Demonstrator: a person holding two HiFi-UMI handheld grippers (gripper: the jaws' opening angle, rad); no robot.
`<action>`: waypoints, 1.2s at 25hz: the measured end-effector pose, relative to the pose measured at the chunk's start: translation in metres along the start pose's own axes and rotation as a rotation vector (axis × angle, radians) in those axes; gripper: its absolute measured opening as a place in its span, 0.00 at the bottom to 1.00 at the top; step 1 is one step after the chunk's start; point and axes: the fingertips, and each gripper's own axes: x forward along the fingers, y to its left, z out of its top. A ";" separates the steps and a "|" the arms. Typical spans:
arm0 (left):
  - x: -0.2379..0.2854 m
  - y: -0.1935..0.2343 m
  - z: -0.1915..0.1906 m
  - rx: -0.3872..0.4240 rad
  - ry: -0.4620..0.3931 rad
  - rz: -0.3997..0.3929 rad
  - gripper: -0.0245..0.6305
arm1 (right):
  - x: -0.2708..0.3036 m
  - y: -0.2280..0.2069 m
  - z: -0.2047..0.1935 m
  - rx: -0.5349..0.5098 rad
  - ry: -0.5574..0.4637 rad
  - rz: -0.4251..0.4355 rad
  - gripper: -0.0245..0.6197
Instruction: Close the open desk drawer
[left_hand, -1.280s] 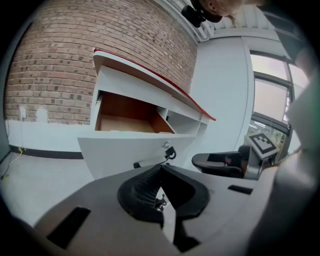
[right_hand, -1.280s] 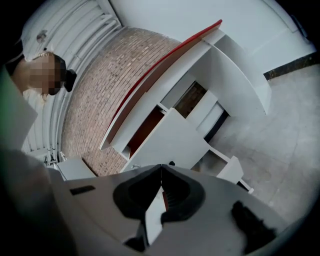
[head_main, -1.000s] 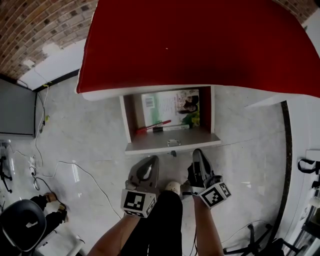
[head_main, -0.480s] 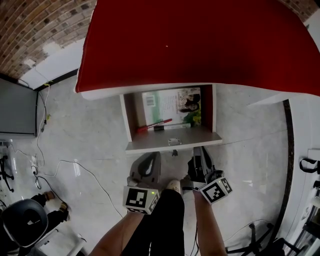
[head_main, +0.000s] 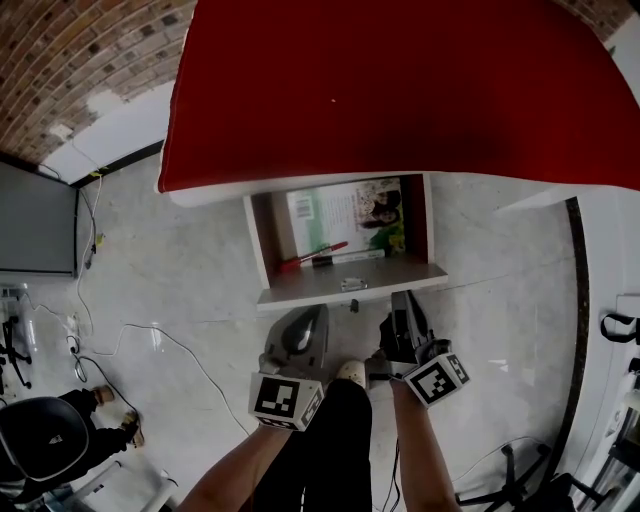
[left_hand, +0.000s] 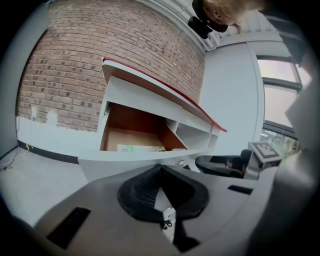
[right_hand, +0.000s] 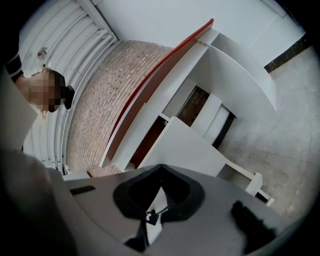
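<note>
The desk has a red top (head_main: 400, 90), and its drawer (head_main: 350, 287) is pulled out toward me with a white front and a small metal handle (head_main: 349, 284). Inside lie a book (head_main: 350, 215) and a red pen (head_main: 312, 254). My left gripper (head_main: 308, 318) is shut and empty, a short way in front of the drawer front, left of the handle. My right gripper (head_main: 402, 300) is also shut and empty, close to the front's right end. The left gripper view shows the open drawer (left_hand: 140, 156) just beyond the left gripper (left_hand: 160, 166). The right gripper view shows the drawer's white front (right_hand: 185, 145) just past the right gripper (right_hand: 161, 167).
Cables (head_main: 150, 335) trail over the pale marble floor on the left. A dark panel (head_main: 35, 220) leans at the far left, and a seated person (head_main: 50, 440) is at the bottom left. White furniture (head_main: 610, 260) stands on the right, with a chair base (head_main: 520, 490) below it.
Both grippers and the view have drifted slightly to the right. The drawer stands open by the same amount. The person at the bottom left has shifted.
</note>
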 end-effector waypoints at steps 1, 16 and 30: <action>0.000 -0.001 0.003 -0.007 -0.003 0.001 0.05 | 0.001 0.001 0.001 -0.009 0.000 -0.005 0.05; 0.007 0.006 0.069 -0.013 -0.091 0.053 0.05 | 0.031 0.042 0.038 -0.135 -0.007 0.032 0.05; 0.013 0.007 0.077 -0.006 -0.084 0.080 0.05 | 0.038 0.047 0.044 -0.341 0.040 -0.049 0.05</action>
